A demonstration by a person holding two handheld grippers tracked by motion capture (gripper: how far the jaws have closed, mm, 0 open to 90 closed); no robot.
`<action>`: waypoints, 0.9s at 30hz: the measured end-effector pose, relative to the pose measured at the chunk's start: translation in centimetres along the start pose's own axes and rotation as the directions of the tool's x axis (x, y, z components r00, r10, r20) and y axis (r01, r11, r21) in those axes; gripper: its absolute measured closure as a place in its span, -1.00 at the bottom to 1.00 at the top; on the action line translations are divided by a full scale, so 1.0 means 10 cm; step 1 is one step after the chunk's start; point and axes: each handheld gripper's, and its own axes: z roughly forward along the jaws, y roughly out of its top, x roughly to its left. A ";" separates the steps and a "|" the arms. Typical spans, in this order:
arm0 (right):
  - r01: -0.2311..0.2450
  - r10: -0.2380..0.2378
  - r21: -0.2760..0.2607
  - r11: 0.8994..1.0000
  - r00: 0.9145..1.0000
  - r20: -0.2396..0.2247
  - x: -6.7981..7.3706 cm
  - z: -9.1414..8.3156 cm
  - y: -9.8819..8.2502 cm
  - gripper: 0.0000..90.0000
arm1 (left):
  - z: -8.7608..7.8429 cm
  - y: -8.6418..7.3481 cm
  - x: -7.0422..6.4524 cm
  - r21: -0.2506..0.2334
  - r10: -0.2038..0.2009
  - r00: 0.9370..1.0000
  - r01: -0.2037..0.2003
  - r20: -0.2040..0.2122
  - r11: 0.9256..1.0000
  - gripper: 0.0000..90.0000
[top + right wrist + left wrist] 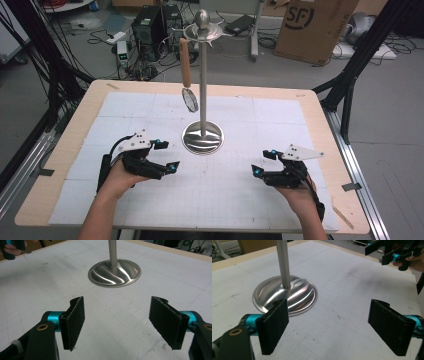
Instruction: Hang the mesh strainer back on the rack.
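Centre of the table, a polished steel stand (202,90) rises from its round dished base (202,137), upright, sitting on the white gridded mat (250,200). Up near the top of the pole a ringed hook collar carries a strainer (187,75): wooden handle hanging straight down on the left of the pole, small round mesh head at the bottom, clear of the mat. Whether the mesh head brushes the pole is hard to say from this angle.

Now the hands. The left gripper (166,156) sits near and left of the base, low over the mat, its jaws spread wide with nothing between them. In the left gripper view the base (285,296) lies just beyond the left-hand jaw, pole (283,263) climbing out of shot.

Over on the right, the right gripper (263,163) is near and right of the base, well apart from it, jaws likewise spread wide and holding nothing. Its own view shows bare mat between the pads and the base (114,273) straight ahead, farther off.

The mat covers a pale wooden table (75,135); beyond it, on the floor, are computer towers (150,30), cables and a cardboard box (315,27) at far right.
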 end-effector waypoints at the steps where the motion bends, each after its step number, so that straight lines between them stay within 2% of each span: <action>1: 0.001 -0.001 0.000 1.000 1.000 0.000 0.00 0.00 0.00 -0.37 | 0.01 0.00 0.00 0.005 -0.006 1.000 0.006 0.003 1.000 -0.62; 7: -0.003 0.003 0.008 1.000 1.000 -0.005 -0.01 0.03 -0.02 -0.37 | 0.02 -0.02 -0.02 0.024 -0.006 1.000 0.006 0.008 1.000 -0.65; 12: -0.003 0.003 0.009 1.000 1.000 -0.013 -0.02 0.04 -0.03 -0.37 | 0.02 -0.01 -0.04 0.012 -0.007 1.000 0.007 0.018 1.000 -0.67; 27: 0.006 -0.006 0.015 1.000 1.000 -0.015 0.01 0.06 -0.02 -0.37 | -0.01 -0.02 -0.05 0.003 -0.001 1.000 0.001 -0.005 1.000 -0.67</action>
